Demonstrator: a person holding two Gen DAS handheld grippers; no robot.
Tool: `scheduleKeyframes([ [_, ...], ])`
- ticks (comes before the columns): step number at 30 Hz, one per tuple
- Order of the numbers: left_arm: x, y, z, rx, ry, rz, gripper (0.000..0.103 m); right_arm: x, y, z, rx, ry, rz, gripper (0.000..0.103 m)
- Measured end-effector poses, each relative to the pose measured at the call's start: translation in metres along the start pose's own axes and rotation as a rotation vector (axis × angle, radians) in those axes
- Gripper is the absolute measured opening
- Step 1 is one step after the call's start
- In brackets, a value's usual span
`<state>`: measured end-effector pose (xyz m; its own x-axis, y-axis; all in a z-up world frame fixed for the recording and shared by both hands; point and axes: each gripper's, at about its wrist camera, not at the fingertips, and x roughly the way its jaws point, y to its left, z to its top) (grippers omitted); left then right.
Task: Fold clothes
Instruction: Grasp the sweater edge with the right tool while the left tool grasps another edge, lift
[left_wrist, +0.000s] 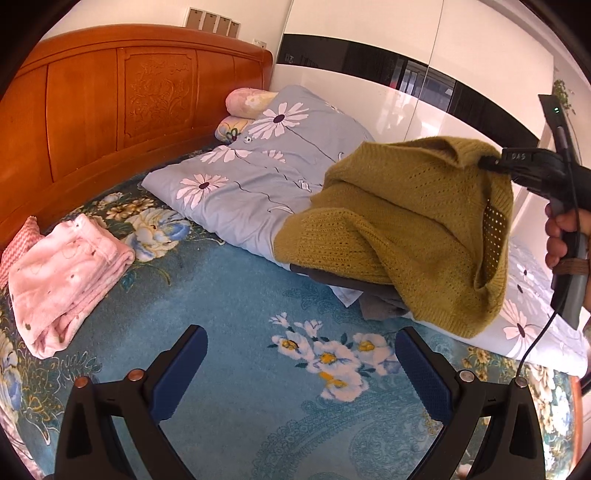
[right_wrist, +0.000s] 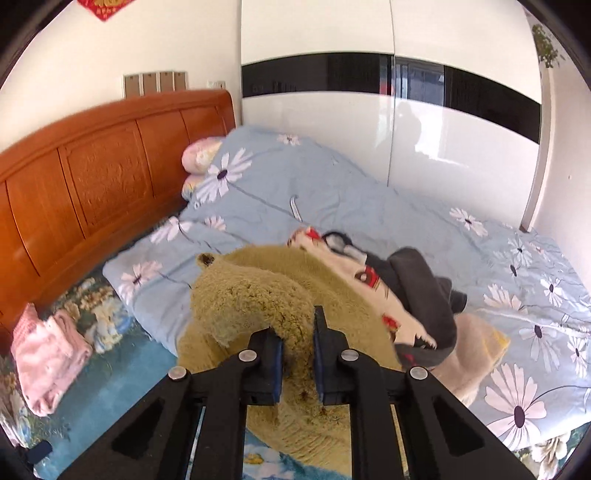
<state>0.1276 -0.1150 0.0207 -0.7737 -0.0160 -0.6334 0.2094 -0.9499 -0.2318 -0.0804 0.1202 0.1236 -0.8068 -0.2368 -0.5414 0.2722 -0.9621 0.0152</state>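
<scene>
Blue-padded left tongs (left_wrist: 301, 373) gaped wide w/ nothing between, over the floral bed (left_wrist: 236, 295). Olive knit sweater (left_wrist: 399, 236) hung from the right tongs (right_wrist: 297, 354), pinched narrow on a bunched fold, lower part draped on the clothes pile (right_wrist: 413, 295). It looked soft, light, stretchy, prob. best gripped at hem or shoulder. "DAS" was legible on the right tool.

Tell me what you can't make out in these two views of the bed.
- Dark grey garment: left wrist view, mostly buried under the olive-green knitted sweater.
- Right tool tips: left wrist view, sunk in the sweater's knit.
- Cream printed garment: right wrist view, blurred and partly covered by dark clothing.
- Folded pink fleece garment: right wrist view, smeared near the fisheye edge.
</scene>
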Motion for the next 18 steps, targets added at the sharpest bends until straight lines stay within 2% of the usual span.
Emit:
scheduleKeyframes([
  [6,-0.051,0.006,0.002,0.002,-0.103,-0.010,0.103,-0.090,0.007,0.051,0.005,-0.161,0.065,0.012],
  [13,-0.110,0.021,-0.004,-0.009,-0.201,-0.022,0.103,-0.209,0.038,0.067,-0.092,-0.310,0.140,0.011],
  [18,-0.140,0.026,-0.008,-0.010,-0.251,-0.034,0.103,-0.291,0.035,0.070,-0.139,-0.400,0.122,0.009],
])
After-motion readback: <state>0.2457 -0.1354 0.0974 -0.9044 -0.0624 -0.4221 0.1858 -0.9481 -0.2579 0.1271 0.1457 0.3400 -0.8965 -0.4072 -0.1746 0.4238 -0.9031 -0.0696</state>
